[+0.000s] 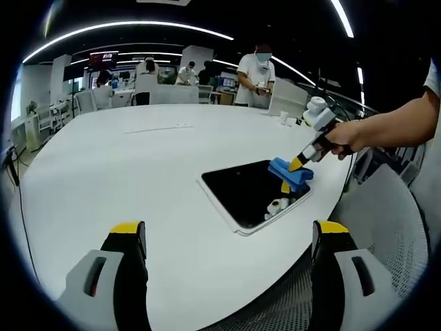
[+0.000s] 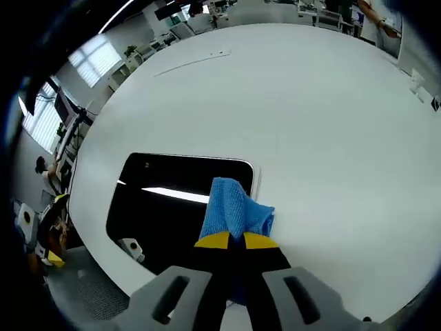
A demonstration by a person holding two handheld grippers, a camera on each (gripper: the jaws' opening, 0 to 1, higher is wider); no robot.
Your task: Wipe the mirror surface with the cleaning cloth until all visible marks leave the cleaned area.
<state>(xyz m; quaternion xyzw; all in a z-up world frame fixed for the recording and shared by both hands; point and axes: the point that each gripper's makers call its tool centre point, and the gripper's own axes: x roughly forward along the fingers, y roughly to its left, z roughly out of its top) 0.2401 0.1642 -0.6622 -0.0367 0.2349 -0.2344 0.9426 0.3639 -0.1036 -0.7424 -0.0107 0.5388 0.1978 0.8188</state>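
Right gripper pinching blue cleaning cloth, cloth pressed on mirror near its corner, mirror flat on white table, left gripper spread, hovering apart

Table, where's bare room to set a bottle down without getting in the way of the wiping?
The white table is bare from the mirror back toward its far edge. It is crowded at the mirror's corner, where the right gripper presses the blue cloth on the glass.
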